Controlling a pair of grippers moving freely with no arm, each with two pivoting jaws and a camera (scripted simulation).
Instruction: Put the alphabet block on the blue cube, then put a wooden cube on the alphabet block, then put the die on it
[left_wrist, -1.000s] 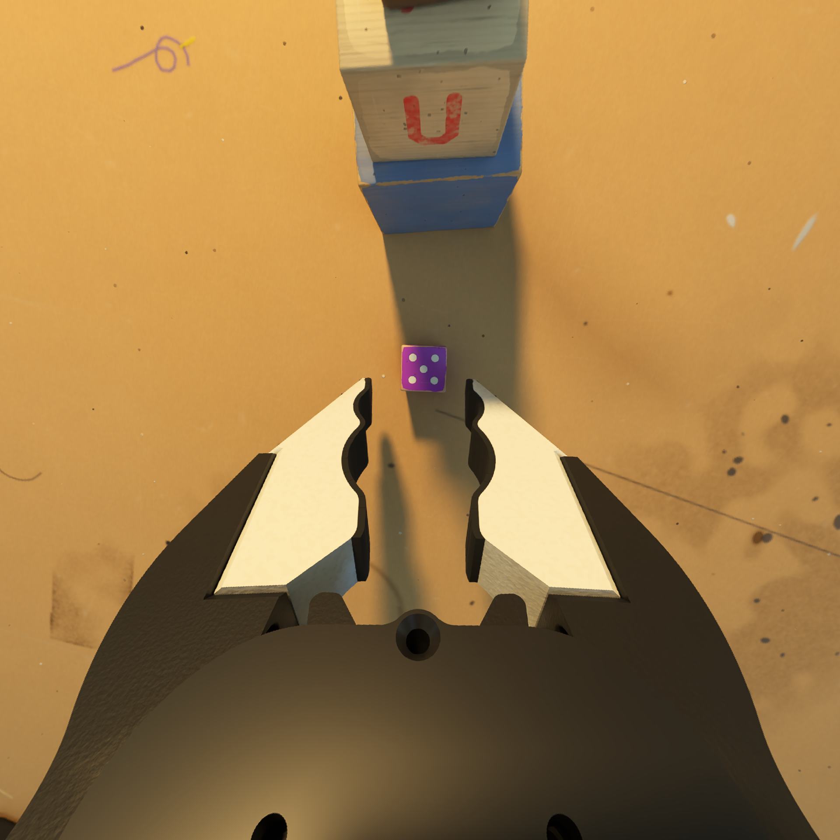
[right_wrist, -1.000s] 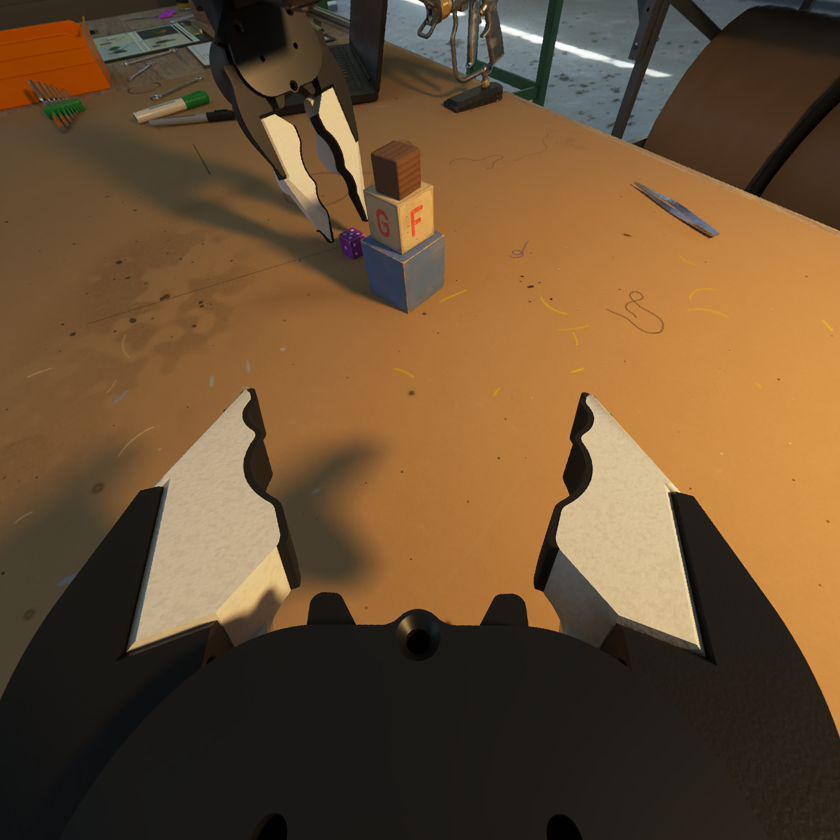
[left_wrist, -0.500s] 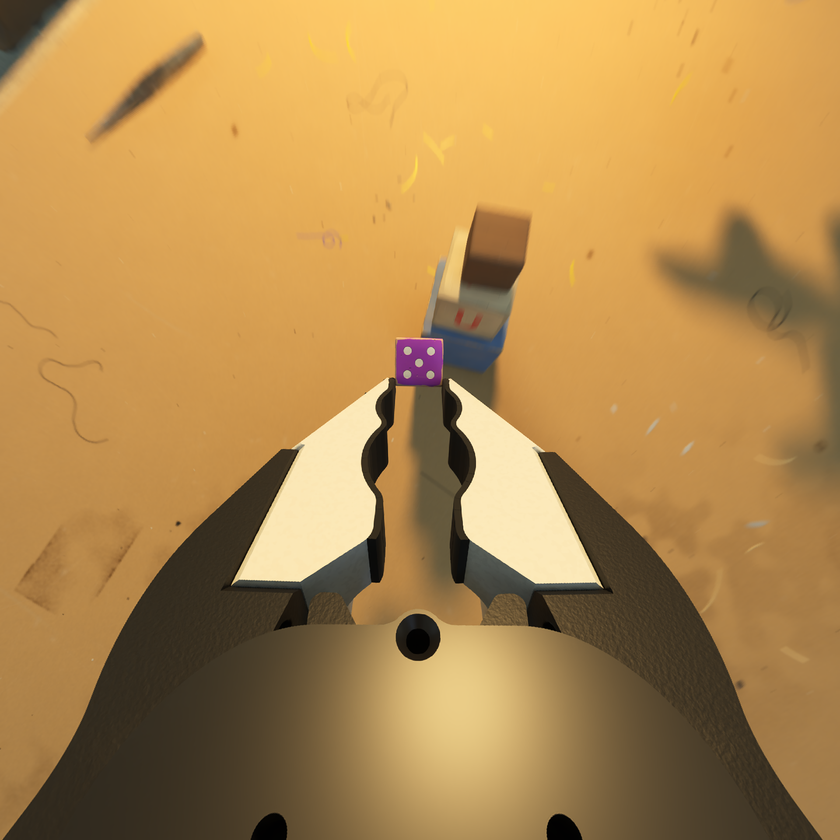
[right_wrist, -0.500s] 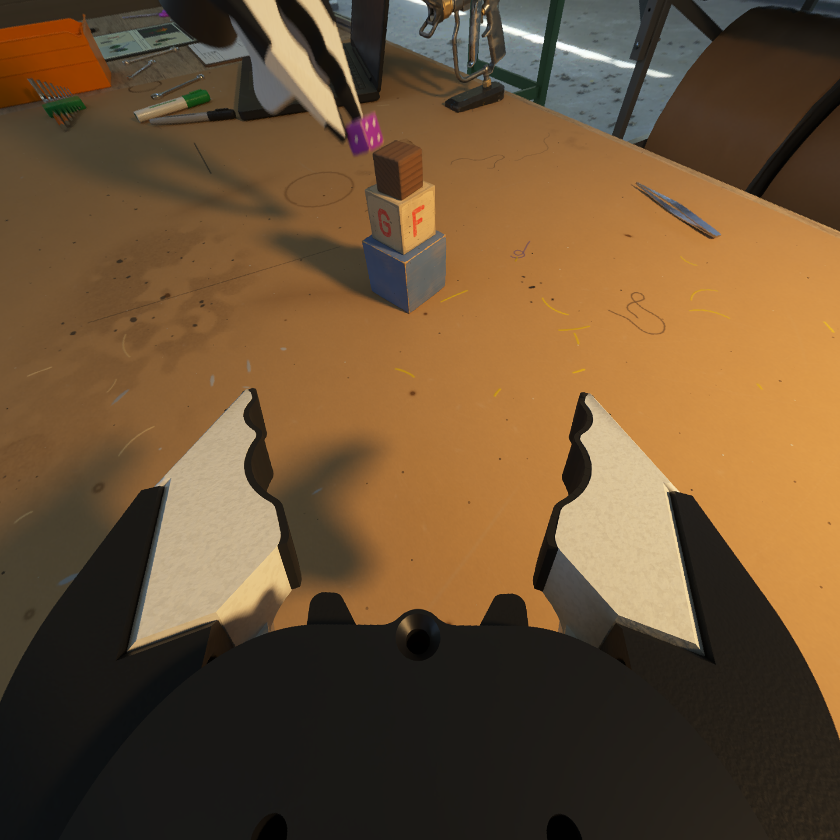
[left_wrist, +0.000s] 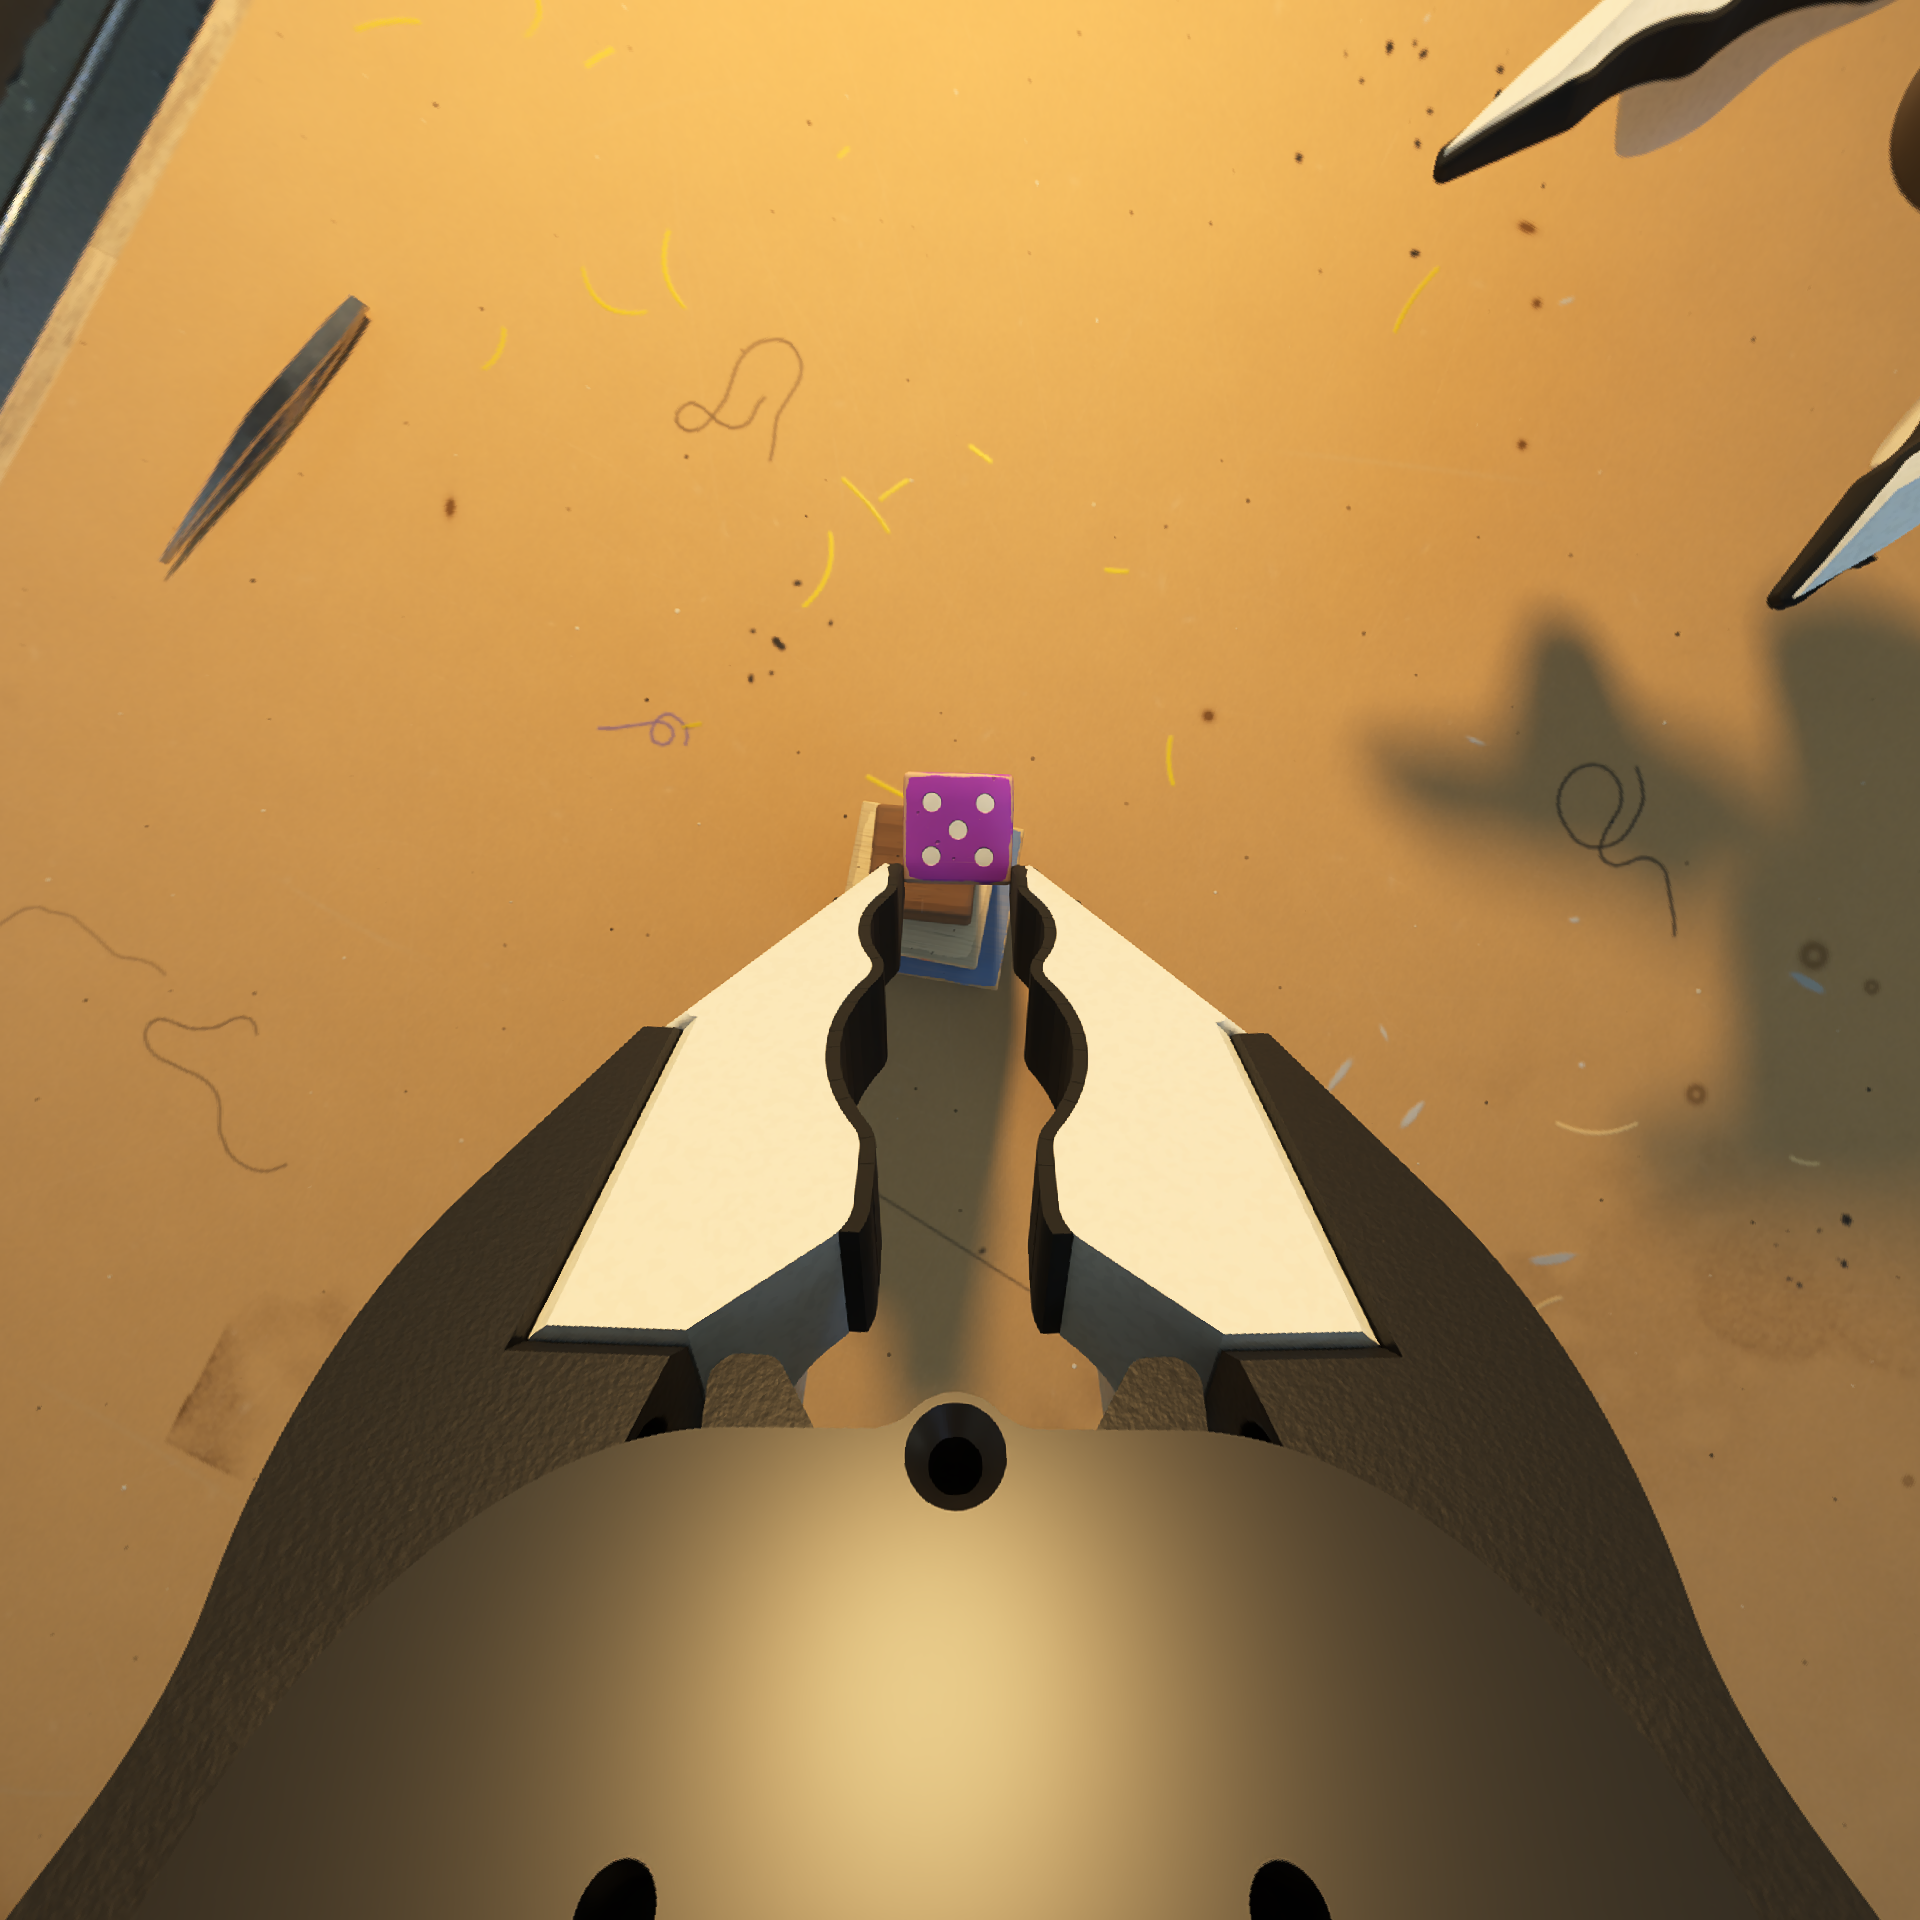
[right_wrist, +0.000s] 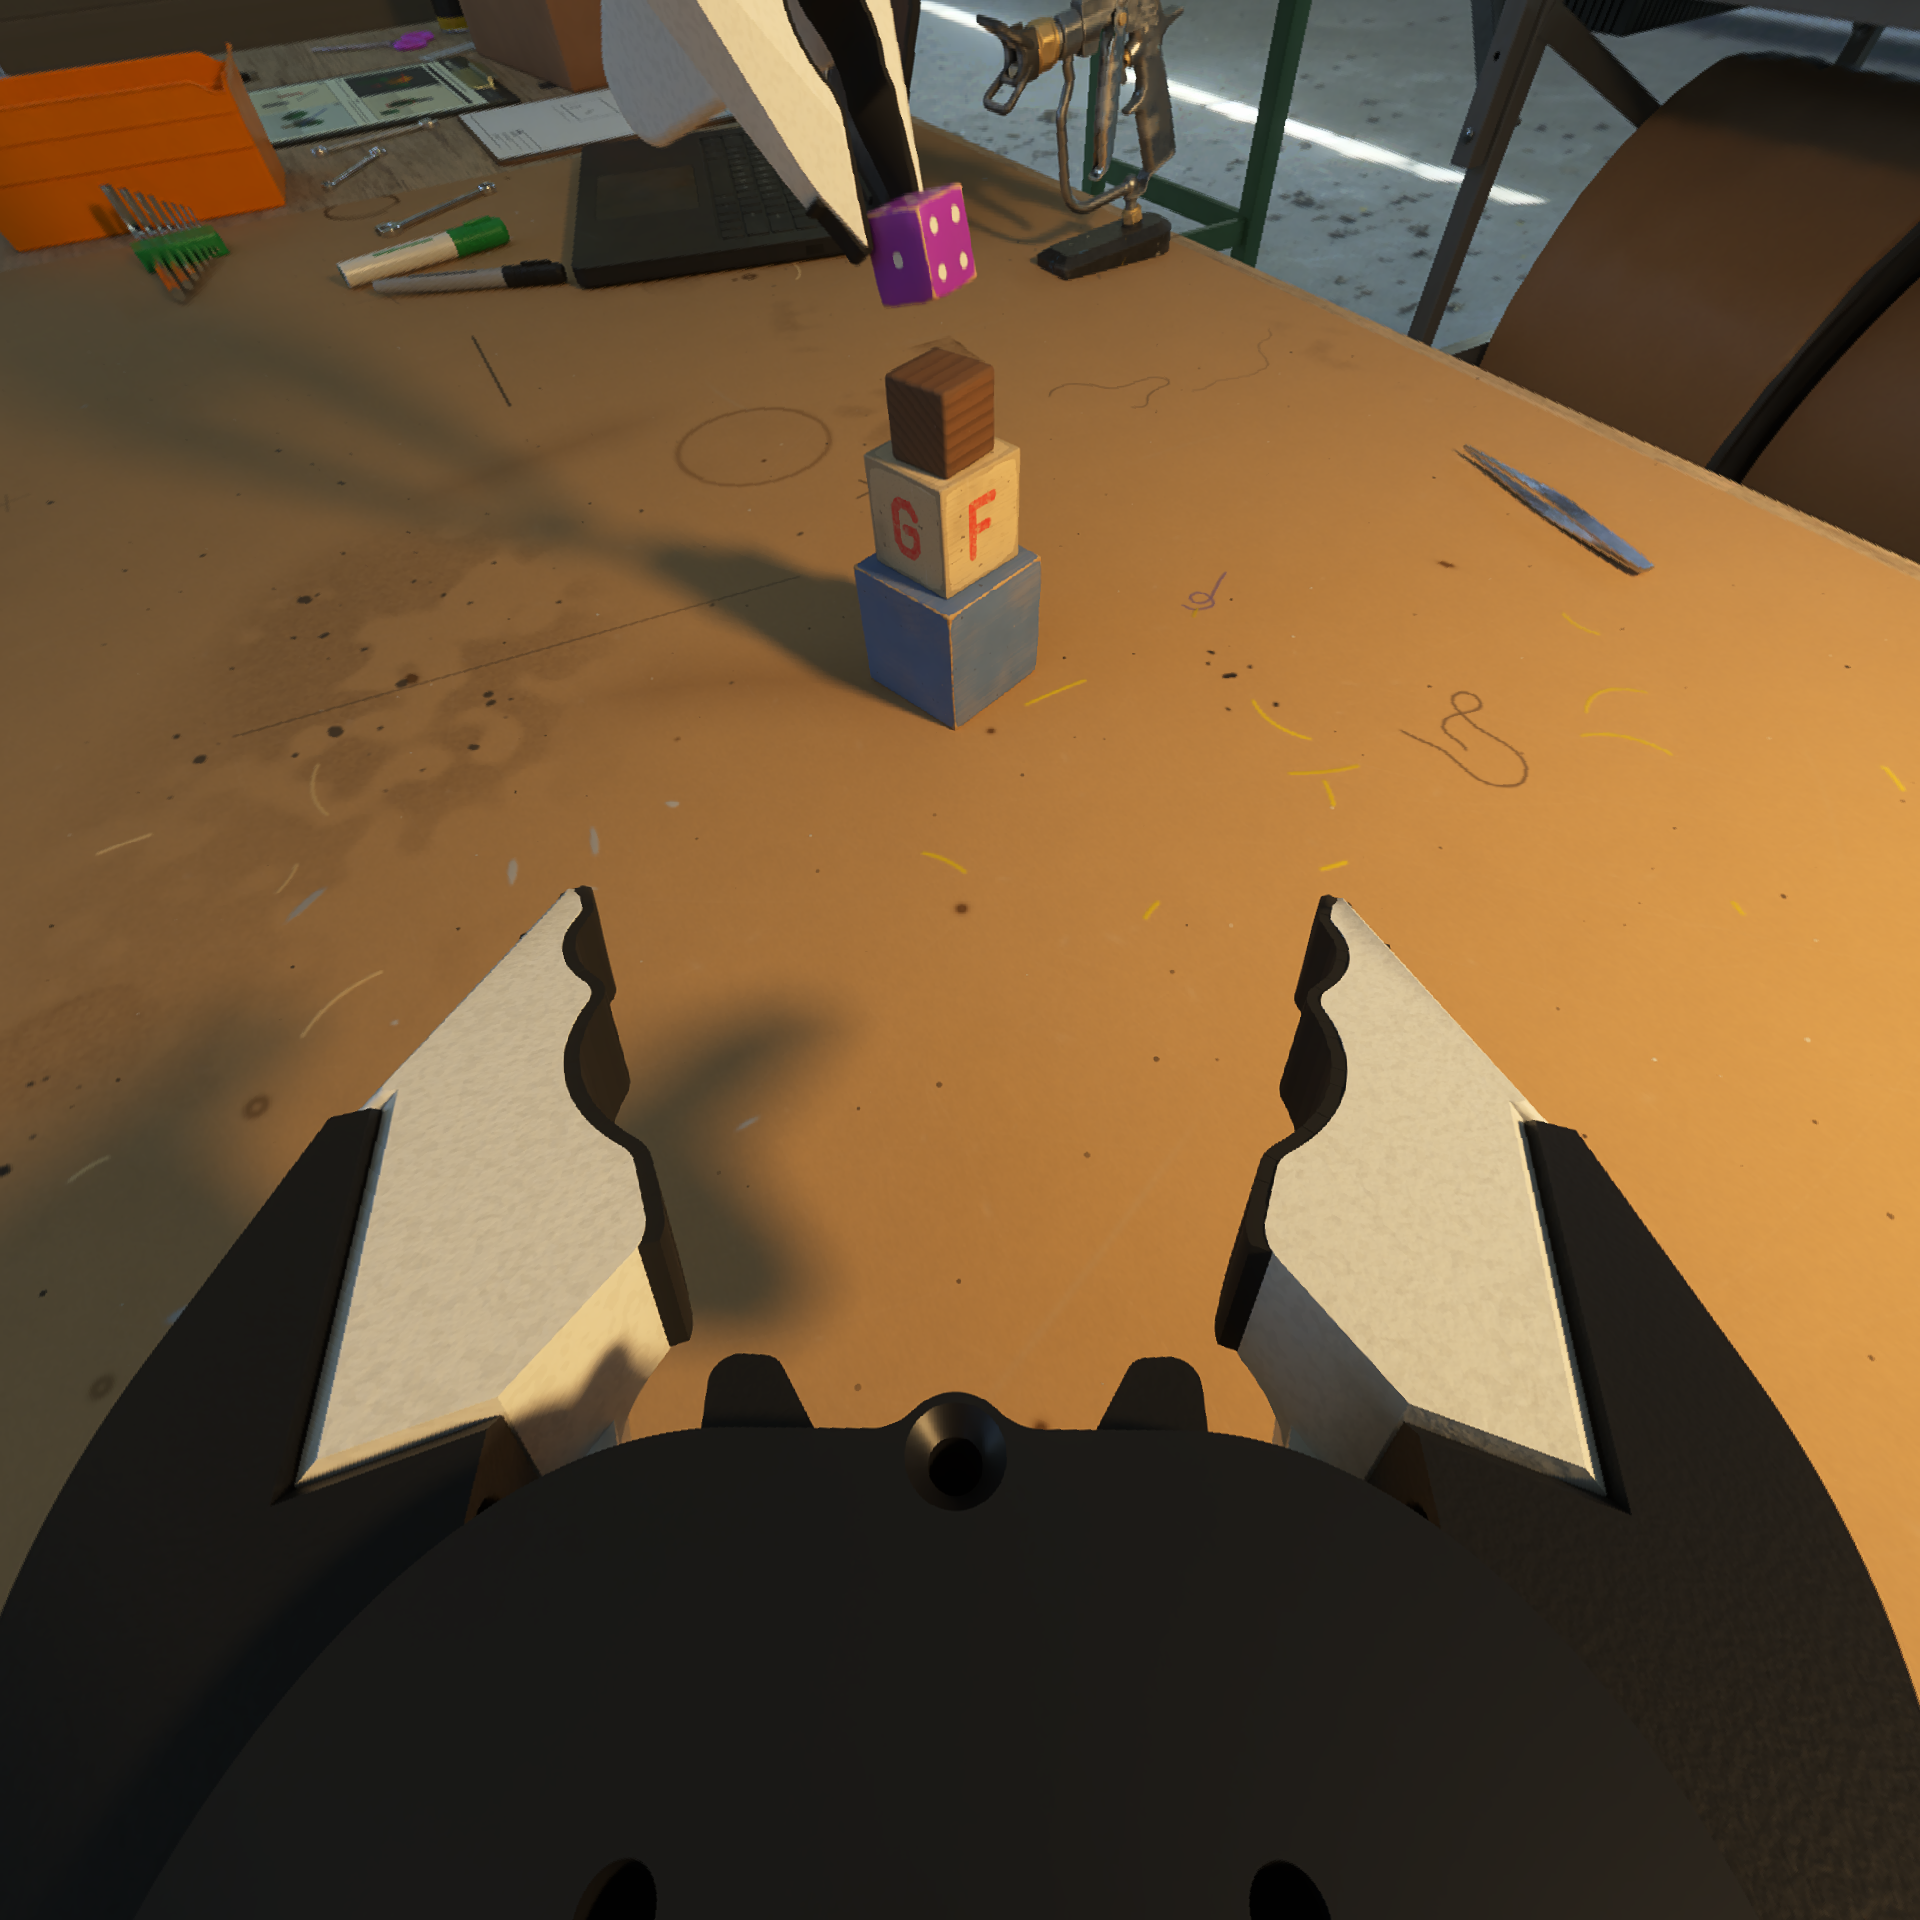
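A stack stands on the table: a blue cube (right_wrist: 951, 646), a pale alphabet block (right_wrist: 943, 525) with red letters on it, and a dark wooden cube (right_wrist: 940, 410) on top. My left gripper (left_wrist: 956, 873) is shut on the purple die (left_wrist: 957, 827) and holds it in the air right above the stack, pointing down. In the right wrist view the die (right_wrist: 922, 245) hangs a short way above the wooden cube, not touching it. My right gripper (right_wrist: 954, 904) is open and empty, low over the table in front of the stack.
At the table's back lie an orange box (right_wrist: 125, 145), a green marker (right_wrist: 424, 249), a black pen (right_wrist: 468, 278), a dark laptop (right_wrist: 696, 208) and a clamp tool (right_wrist: 1101, 135). A metal blade (right_wrist: 1558, 511) lies near the right edge. A chair (right_wrist: 1714, 260) stands beyond.
The left gripper closed on the die on the table beside the stack, lifted it, and carried it to a spot directly above the wooden cube. The right gripper has not moved.
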